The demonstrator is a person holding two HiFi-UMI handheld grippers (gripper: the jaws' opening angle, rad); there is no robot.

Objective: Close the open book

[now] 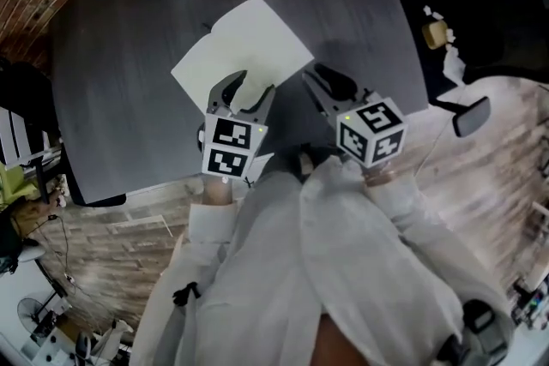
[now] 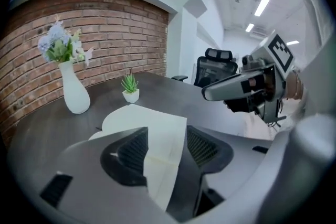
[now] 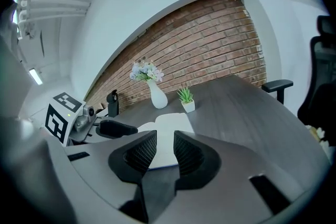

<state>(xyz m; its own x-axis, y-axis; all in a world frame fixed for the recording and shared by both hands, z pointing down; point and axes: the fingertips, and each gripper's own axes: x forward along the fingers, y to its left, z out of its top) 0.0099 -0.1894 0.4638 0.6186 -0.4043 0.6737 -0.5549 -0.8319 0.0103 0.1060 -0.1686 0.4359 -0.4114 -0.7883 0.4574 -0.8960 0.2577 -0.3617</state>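
The open book (image 1: 244, 56) is laid flat, pages up, on the dark bench (image 1: 111, 116). The left tongs (image 1: 255, 85) are spread wide over its near edge with nothing gripped, probably to take a cover. The right tongs (image 1: 319, 78), half-spread and empty, are held beside it.

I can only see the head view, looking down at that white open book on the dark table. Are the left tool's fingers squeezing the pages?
Observer: No. The left gripper view shows the left gripper with fingers apart. The white open book's near page edge is between them, unpinched.
Operator: And the other tool?
Observer: The right gripper view shows the right gripper with fingers apart, gripping nothing. The book lies ahead of them.
Operator: Has it a cover?
Observer: Yes, a thin blue cover edge peeks from under the pages there.
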